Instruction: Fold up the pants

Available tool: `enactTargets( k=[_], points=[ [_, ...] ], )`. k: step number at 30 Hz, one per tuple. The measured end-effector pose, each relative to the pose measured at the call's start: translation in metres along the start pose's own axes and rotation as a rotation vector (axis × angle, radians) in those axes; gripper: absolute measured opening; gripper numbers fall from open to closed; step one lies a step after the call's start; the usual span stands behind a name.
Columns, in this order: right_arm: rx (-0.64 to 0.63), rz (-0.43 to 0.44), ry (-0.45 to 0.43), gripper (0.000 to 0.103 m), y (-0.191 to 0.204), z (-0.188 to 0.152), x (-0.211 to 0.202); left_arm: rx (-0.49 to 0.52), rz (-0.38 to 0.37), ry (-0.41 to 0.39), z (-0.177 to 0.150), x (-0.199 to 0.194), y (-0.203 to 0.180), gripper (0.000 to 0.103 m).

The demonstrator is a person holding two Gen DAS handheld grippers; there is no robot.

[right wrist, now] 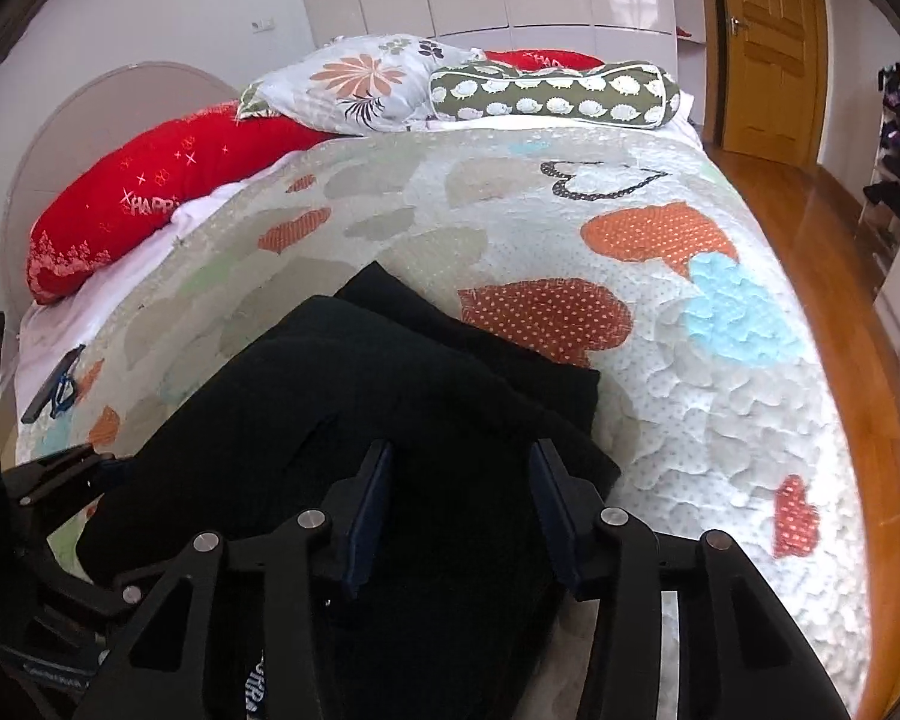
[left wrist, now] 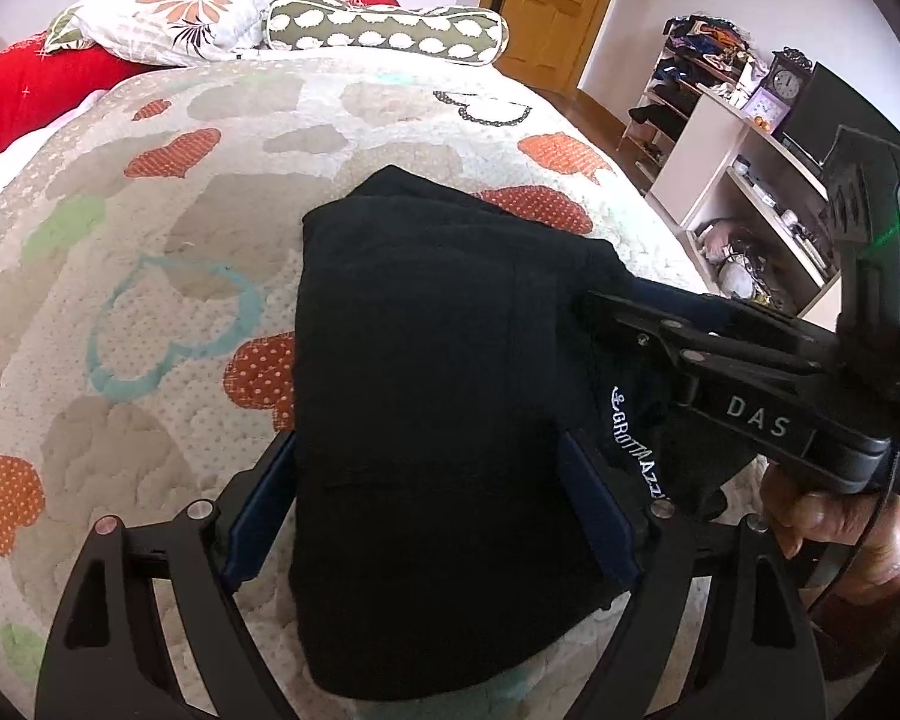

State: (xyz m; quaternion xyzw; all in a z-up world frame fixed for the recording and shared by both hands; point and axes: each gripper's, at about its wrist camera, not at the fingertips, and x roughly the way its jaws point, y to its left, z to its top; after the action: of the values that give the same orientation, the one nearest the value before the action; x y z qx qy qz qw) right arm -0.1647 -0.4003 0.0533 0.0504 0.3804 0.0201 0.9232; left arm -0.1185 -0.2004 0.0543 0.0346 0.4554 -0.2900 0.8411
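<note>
The black pants (left wrist: pixel 438 396) are lying folded into a thick bundle on the quilt (left wrist: pixel 168 228) of the bed, near its front edge, with several layers stacked and a white-lettered waistband label showing at the right side in the left wrist view. The left gripper (left wrist: pixel 435 501) is straddling the bundle, its jaws standing wide with one blue-padded finger at each side of the cloth; whether the pads are pressing on it cannot be told. The right gripper (right wrist: pixel 459 516) is sitting over the near right part of the pants (right wrist: pixel 354 396), its jaws about half apart with dark cloth between them, and whether they are pinching that cloth cannot be told. In the left wrist view a hand (left wrist: pixel 834 534) is holding the right gripper's handle at the lower right. Farther up the bed a red pillow (right wrist: pixel 150 180), a flowered pillow (right wrist: pixel 360 84) and a green bolster (right wrist: pixel 546 90) are lying by the headboard. A wooden door (right wrist: pixel 762 48) is standing beyond the bed, and shelves (left wrist: pixel 744 192) are standing at the right.
</note>
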Motion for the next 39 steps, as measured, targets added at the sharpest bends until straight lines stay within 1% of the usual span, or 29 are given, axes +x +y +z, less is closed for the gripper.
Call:
enactTargets(
  k=[3,6,9,11,13,17,20,21,23,24,25,29,33,37,39],
  points=[
    [-0.012,0.002,-0.01,0.048,0.001,-0.003,-0.01,0.004,0.007,0.003,0.0,0.001,0.0,0.087],
    [0.006,-0.006,-0.024,0.048,-0.002,-0.007,-0.028,0.001,0.007,0.004,0.0,0.003,-0.001,0.088],
    [0.009,0.006,-0.032,0.051,-0.004,-0.015,-0.043,-0.002,0.008,0.0,-0.001,0.003,-0.001,0.088],
    [0.014,0.01,-0.018,0.052,-0.005,-0.022,-0.042,-0.006,0.007,-0.001,-0.001,0.004,-0.001,0.089],
    [0.021,0.002,0.019,0.054,-0.006,-0.029,-0.031,-0.01,0.007,0.005,-0.001,0.006,-0.001,0.089],
    [0.058,0.019,0.006,0.054,-0.01,-0.033,-0.03,-0.012,-0.002,0.01,-0.001,0.004,0.0,0.089],
    [0.048,0.01,-0.002,0.055,-0.01,-0.031,-0.038,-0.017,-0.011,0.013,-0.001,0.002,0.002,0.089],
    [0.049,0.008,-0.006,0.056,-0.01,-0.031,-0.042,-0.017,-0.012,0.013,-0.001,0.002,0.002,0.089],
    [0.071,0.016,-0.015,0.063,-0.015,-0.031,-0.047,-0.013,-0.017,0.015,0.0,-0.001,0.002,0.089],
    [0.091,0.024,-0.02,0.068,-0.018,-0.031,-0.05,-0.013,-0.023,0.014,0.0,-0.003,0.002,0.089],
    [0.105,0.029,-0.023,0.07,-0.02,-0.031,-0.052,-0.018,-0.044,0.007,0.001,-0.006,0.004,0.089],
    [0.109,0.028,-0.011,0.07,-0.025,-0.032,-0.052,-0.042,-0.074,-0.019,0.006,-0.015,0.014,0.089],
    [0.12,0.05,0.005,0.07,-0.026,-0.034,-0.046,-0.073,-0.092,-0.021,0.014,-0.018,0.026,0.089],
    [0.123,0.078,0.029,0.071,-0.028,-0.036,-0.034,-0.089,-0.114,-0.001,0.018,-0.013,0.035,0.089],
    [0.118,0.107,0.025,0.073,-0.03,-0.036,-0.031,-0.093,-0.148,0.012,0.018,-0.01,0.04,0.089]
  ],
)
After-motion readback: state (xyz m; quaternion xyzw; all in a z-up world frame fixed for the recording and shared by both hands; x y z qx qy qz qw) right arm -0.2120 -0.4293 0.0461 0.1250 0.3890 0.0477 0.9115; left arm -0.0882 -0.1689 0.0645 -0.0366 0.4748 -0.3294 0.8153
